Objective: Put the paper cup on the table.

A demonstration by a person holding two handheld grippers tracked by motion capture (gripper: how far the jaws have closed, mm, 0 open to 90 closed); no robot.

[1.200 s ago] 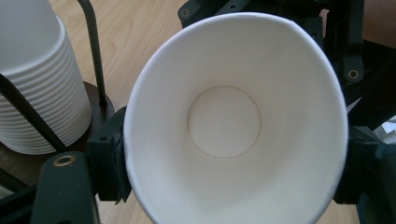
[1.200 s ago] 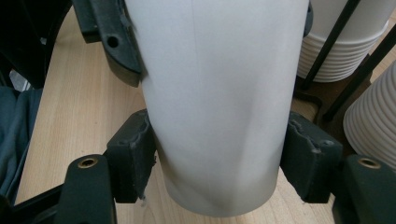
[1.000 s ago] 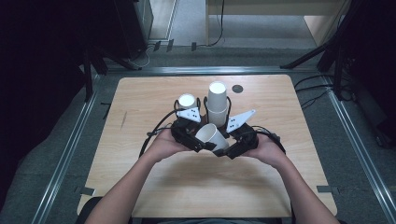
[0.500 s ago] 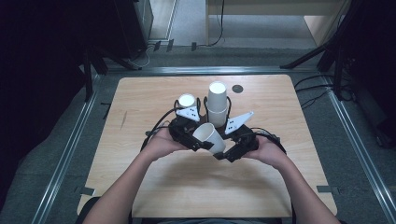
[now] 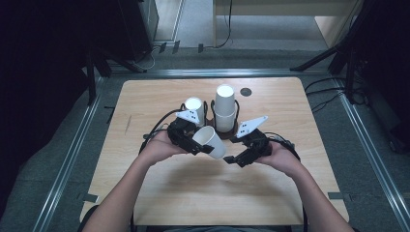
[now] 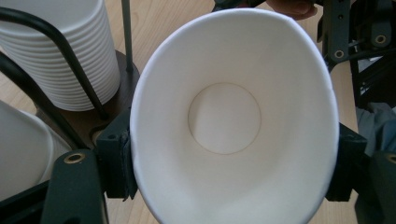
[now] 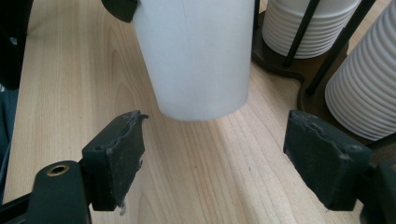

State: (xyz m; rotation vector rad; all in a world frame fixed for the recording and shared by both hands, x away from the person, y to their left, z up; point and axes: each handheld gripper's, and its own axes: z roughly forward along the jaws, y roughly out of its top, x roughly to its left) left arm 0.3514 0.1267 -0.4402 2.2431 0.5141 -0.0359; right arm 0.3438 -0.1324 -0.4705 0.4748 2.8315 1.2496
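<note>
The step in hand looks like a hand-over of a single paper cup (image 5: 211, 141) in the air, just in front of the cup rack (image 5: 218, 126) on the table (image 5: 145, 96); the left gripper (image 5: 193, 142) clamps the cup near its rim, jaws pressed against both sides so the mouth is squeezed into an oval; the right gripper (image 5: 233, 158) waits with its jaws spread wide, holding nothing, the cup's base just ahead of them and apart from both pads; the next move probably calls for the right gripper to advance until the base sits between its jaws, then close gently, since the thin wall already buckles under pressure; the cup is plain white, tapered, empty, lying tilted with its mouth toward the left gripper and its base (image 7: 201, 114) toward the right; behind it the rack holds two stacks of like cups (image 5: 225, 104).
</note>
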